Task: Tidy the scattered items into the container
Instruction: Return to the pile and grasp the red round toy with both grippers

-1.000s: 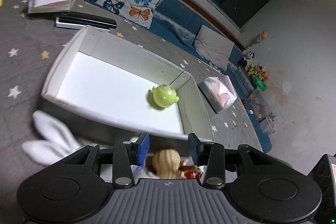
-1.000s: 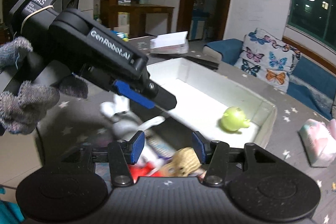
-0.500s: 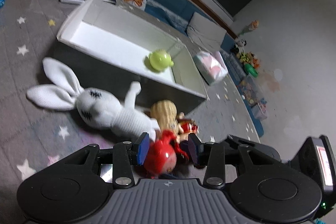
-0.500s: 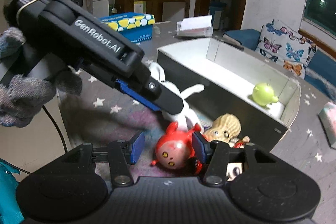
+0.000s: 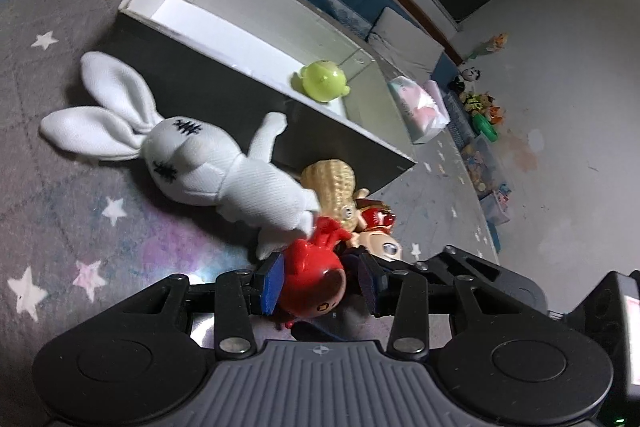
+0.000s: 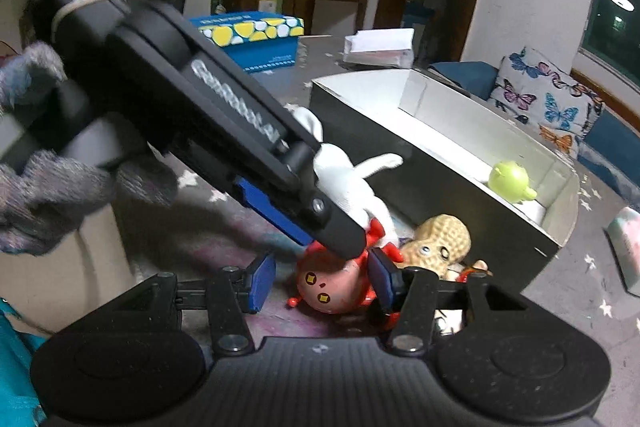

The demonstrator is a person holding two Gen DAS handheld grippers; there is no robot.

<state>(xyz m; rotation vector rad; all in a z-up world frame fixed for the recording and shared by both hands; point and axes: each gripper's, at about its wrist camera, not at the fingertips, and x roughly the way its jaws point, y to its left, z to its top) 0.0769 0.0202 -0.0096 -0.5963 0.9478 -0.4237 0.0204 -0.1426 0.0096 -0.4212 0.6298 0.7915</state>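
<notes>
A white box (image 5: 256, 39) (image 6: 452, 143) stands on the star-patterned cloth, with a green round toy (image 5: 322, 83) (image 6: 510, 181) inside. In front of it lie a white plush rabbit (image 5: 192, 155) (image 6: 352, 175), a peanut toy (image 5: 334, 187) (image 6: 438, 241), a small doll (image 5: 374, 227) and a red round toy (image 5: 314, 283) (image 6: 328, 281). My left gripper (image 5: 320, 285) is open with its jaws on either side of the red toy. My right gripper (image 6: 322, 281) is open just above the same toy, with the left gripper's finger crossing in front.
A pink tissue pack (image 5: 418, 107) lies right of the box. A blue dotted box (image 6: 256, 37), papers (image 6: 380, 47) and a butterfly cushion (image 6: 544, 99) sit behind. More toys (image 5: 480, 103) lie on the floor at right.
Both grippers have dropped from the box toward the toy pile. The red toy now sits between the left jaws, and the left gripper has come closer across the right view.
</notes>
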